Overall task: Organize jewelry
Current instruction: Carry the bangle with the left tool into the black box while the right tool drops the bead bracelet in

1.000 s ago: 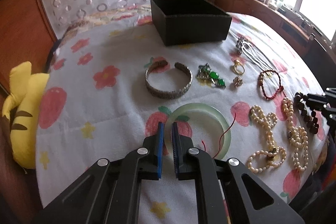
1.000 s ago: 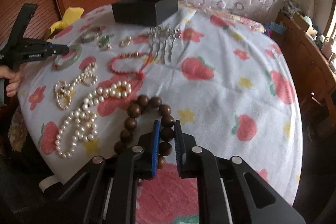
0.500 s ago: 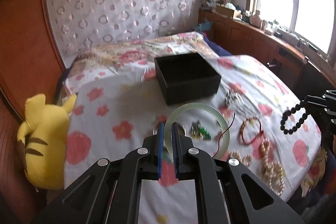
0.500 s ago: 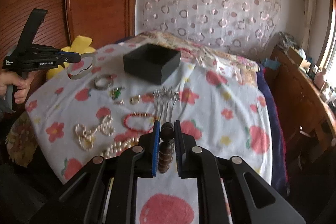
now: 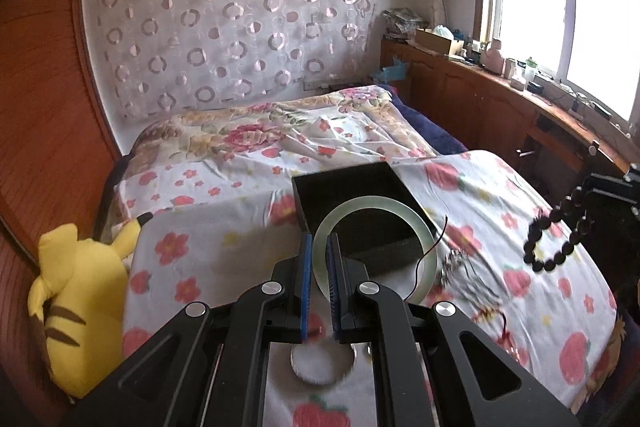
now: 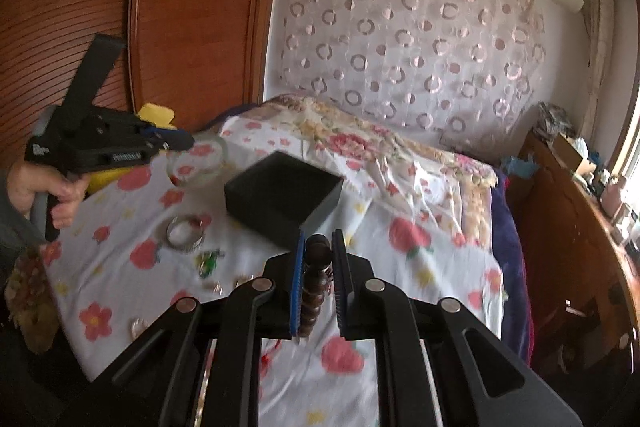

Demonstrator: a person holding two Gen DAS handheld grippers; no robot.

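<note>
Mid-carry: left tongs (image 5: 319,267) pinching the jade bangle (image 5: 374,247), right tongs (image 6: 318,277) clamped on the wooden bead bracelet (image 6: 314,287); next, I'd guess, both drop into the black box (image 6: 282,197).

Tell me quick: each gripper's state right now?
Left gripper: shut on the jade bangle.
Right gripper: shut on the dark bead bracelet.

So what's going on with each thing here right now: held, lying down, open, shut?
Left gripper: shut on the jade bangle.
Jade bangle: held up off the bed, above the box.
Right gripper: shut on the wooden bead bracelet.
Wooden bead bracelet: hanging from the gripper, off the bed.
Black box: open, no lid, sitting on the bedspread.
Silver cuff: lying on the bedspread.
Green brooch: lying on the bedspread.
</note>
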